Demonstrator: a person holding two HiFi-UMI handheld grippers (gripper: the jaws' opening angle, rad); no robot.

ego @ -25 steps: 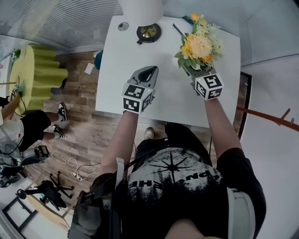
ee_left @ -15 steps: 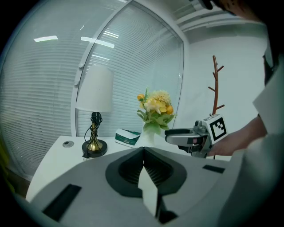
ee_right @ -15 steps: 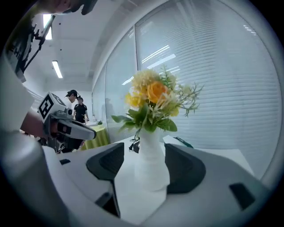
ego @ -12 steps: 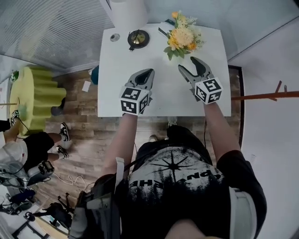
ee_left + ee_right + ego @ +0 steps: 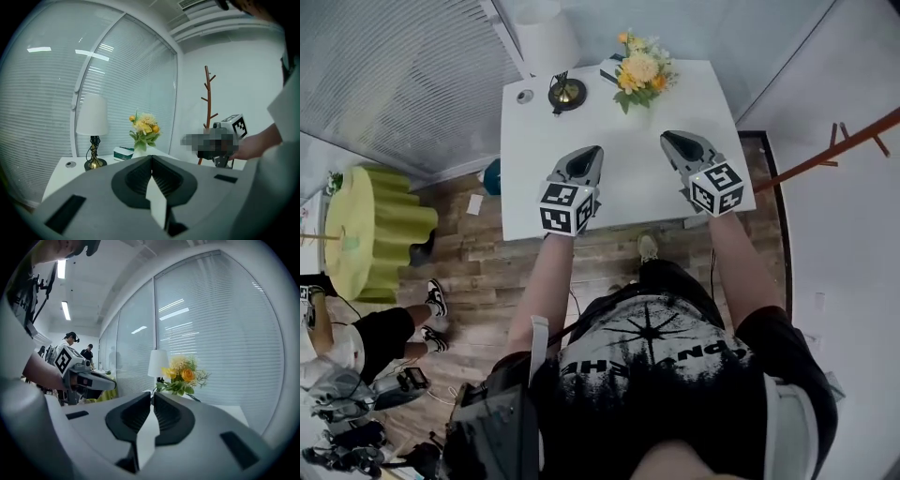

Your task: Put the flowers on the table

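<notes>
**One bunch of flowers on the table, two empty grippers held back from it**

One bouquet of yellow and orange flowers with green leaves [image 5: 639, 71] stands upright at the far edge of the single white rectangular table [image 5: 628, 183]. It is well apart from both grippers.

Three other things share that far end of the table. One table lamp with a white shade and a dark, brass-coloured foot [image 5: 553, 52] stands to the left of the flowers. One small green-and-white box [image 5: 610, 68] lies just beside the bouquet on the lamp side. One small round grey disc [image 5: 525, 96] sits near the table's left edge.

Two grippers hover over the near half of the table, one in each of the person's hands, and each carries one cube with square markers.

- The left gripper [image 5: 592, 150] has its two jaws pressed together, with nothing held.
- The right gripper [image 5: 667, 138] is closing its two jaws. They stand all but together, with only a thin slit at the tips and nothing between them.

Both grippers point towards the flowers, and neither touches anything on the table.

Off the table, one reddish-brown wooden coat stand [image 5: 853, 141] stands to the right. One round table draped in yellow-green cloth [image 5: 370, 225] stands on the wooden floor [image 5: 497, 272] to the left.
</notes>
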